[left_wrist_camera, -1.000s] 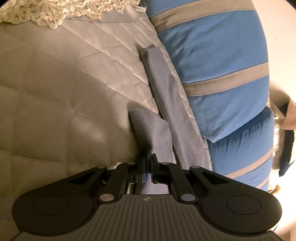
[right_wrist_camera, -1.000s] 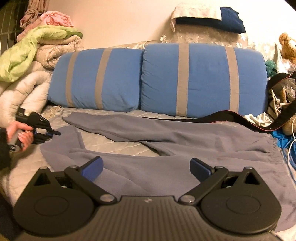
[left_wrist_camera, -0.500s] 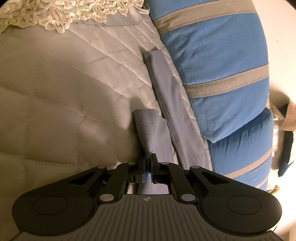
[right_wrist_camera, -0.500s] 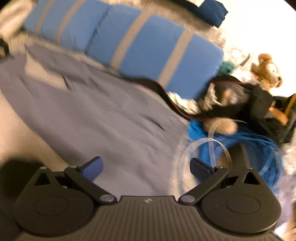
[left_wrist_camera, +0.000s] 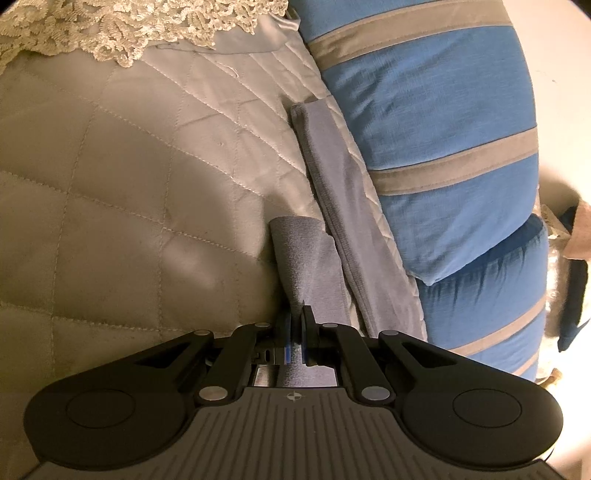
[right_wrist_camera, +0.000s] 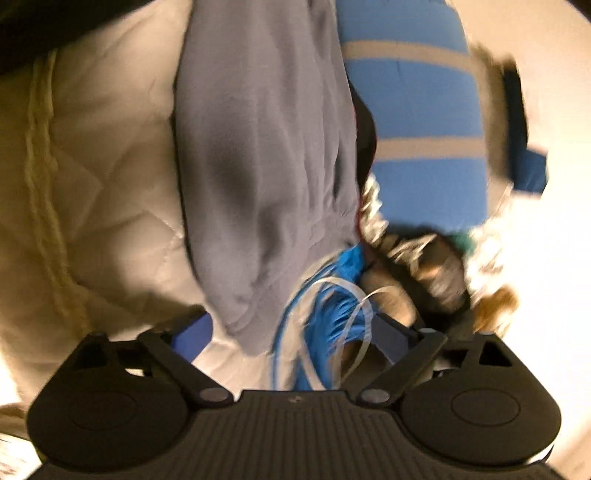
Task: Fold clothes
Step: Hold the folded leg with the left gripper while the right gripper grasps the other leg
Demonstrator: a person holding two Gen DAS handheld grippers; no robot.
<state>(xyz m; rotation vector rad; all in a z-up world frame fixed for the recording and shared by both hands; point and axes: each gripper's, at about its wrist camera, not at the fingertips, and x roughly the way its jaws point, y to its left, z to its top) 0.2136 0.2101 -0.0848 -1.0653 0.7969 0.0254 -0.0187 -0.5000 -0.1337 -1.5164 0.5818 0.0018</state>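
Quilted bedspread [left_wrist_camera: 129, 192] carries grey trousers [right_wrist_camera: 266, 147]; left gripper [left_wrist_camera: 294, 334] pinches a leg cuff; right gripper [right_wrist_camera: 291, 336], spread, closing around the waistband corner.

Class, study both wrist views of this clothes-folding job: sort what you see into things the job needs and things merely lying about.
Belongs to the job:
grey trousers
left gripper, shut on a trouser-leg end
right gripper, jaws closing, waistband corner between them, not yet pinched

Just lying about:
blue striped pillows
quilted bedspread
lace trim
blue cable coil
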